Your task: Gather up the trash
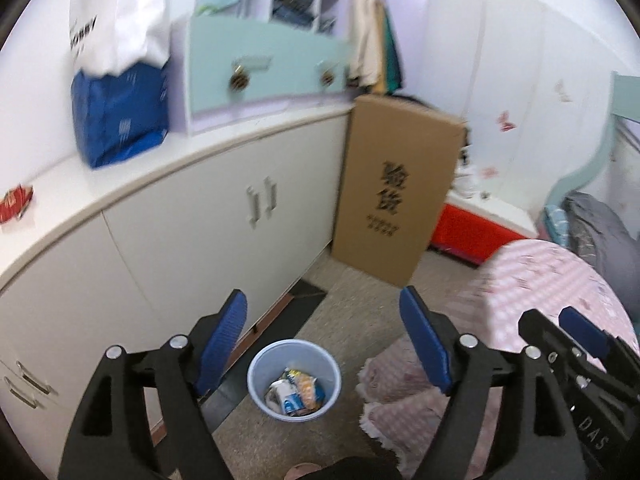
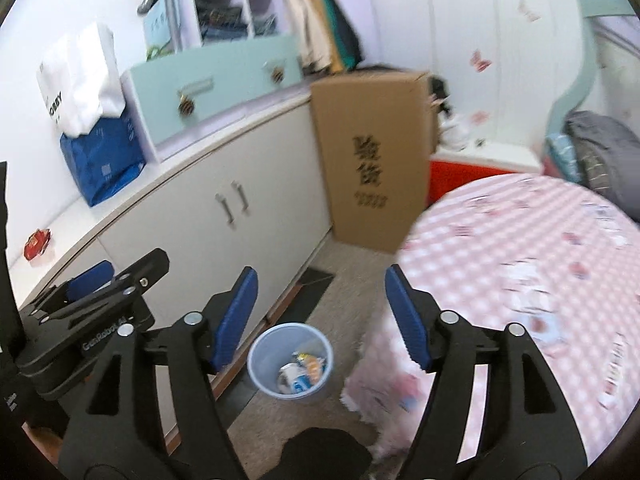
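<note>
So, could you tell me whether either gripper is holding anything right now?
Nothing is held: the left gripper and right gripper are both open and empty.

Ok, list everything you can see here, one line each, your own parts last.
bin: one, pale blue, on the floor by the cabinet, wrappers inside
cabinet: one, white, along the wall
cardboard box: one, brown, upright at the cabinet's end
blue bag: one, on the cabinet top, white bag above it
drawer unit: one, mint green, on the cabinet top
red wrapper: one, on the cabinet top
bedspread: one, pink checked, on the right
left hand-held gripper: open, nothing between the fingers
right hand-held gripper: open, nothing between the fingers
</note>
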Motion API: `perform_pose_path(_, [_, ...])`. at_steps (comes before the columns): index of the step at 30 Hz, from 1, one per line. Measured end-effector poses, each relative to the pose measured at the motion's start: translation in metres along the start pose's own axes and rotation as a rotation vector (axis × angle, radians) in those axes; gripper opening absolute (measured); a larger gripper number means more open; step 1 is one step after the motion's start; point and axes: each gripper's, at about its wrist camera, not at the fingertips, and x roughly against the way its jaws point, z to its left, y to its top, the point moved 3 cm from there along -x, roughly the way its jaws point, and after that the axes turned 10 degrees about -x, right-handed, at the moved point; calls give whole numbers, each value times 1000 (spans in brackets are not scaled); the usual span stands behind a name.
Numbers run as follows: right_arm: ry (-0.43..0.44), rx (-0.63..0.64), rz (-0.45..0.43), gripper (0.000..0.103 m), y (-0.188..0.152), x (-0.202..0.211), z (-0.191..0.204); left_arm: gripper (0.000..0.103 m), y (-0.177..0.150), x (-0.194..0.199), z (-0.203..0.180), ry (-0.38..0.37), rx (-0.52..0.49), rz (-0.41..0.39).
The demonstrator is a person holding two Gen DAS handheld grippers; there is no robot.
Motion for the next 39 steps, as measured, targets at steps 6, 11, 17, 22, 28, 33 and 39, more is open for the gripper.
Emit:
perform_pose_path(6, [-73, -3, -120, 74, -13, 72, -25, 83, -13, 67, -38, -58, -69, -113])
perform_pose_path(11, [-131, -16, -215, 80, -30, 124, -42, 85, -31, 118, -64, -102, -121, -167])
perform_pose_path(17, [-170, -24, -284, 81, -50, 167, -52, 91, -46, 160, -77, -128, -164, -237])
perform_pose_path(22, [-202, -25, -335, 83, -61, 191, -56, 92, -55, 183, -84, -149, -183, -281])
perform_pose_path(28, [-211, -29, -350, 83, -69, 202, -58, 92, -62, 198, -92, -165, -201, -308])
perform_pose_path(33, [-211, -35, -355, 83, -73, 206, -59, 92, -64, 203, -94, -172, -207, -320])
perform_pose_path(39, [-211, -41, -358, 83, -74, 209, -60, 92, -68, 206, -94, -178, -212, -326])
